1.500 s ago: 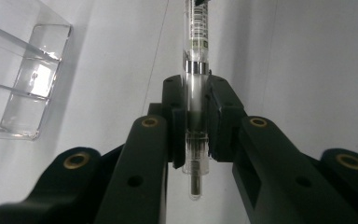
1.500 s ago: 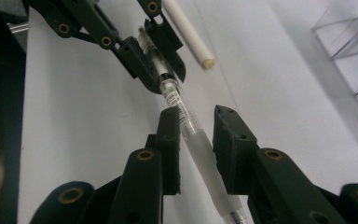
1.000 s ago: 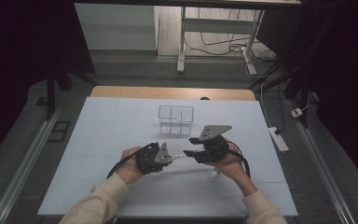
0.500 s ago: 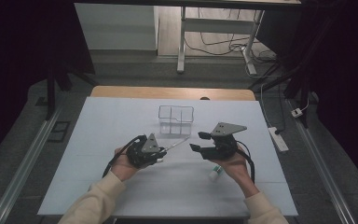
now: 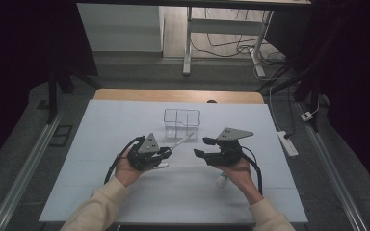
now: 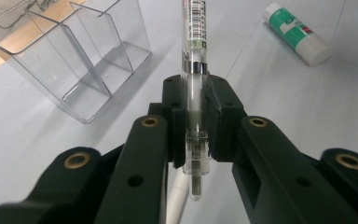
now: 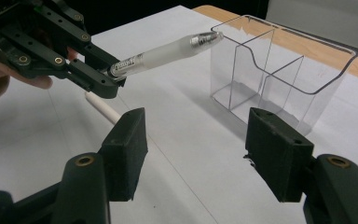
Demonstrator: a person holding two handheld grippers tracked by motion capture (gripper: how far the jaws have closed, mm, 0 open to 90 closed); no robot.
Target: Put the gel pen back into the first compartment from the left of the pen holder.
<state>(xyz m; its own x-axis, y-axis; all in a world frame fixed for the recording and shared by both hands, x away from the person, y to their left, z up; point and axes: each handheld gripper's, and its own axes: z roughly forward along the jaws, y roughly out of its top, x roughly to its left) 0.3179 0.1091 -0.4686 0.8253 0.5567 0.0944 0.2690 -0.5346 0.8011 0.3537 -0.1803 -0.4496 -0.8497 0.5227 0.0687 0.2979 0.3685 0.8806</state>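
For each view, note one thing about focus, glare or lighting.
High view: the table is lit, the room around it dark. Left gripper view: the pen blurs near the lens, while the clear organizer is sharp. Right gripper view: the organizer's walls glint and the nearest jaws look soft.

One pen [image 6: 195, 70], one white pen cap [image 7: 103, 107] and one glue stick [image 6: 297, 33] are here. One clear divided organiser [image 5: 181, 122] stands on the bench [image 5: 101, 125]. Two claws show.
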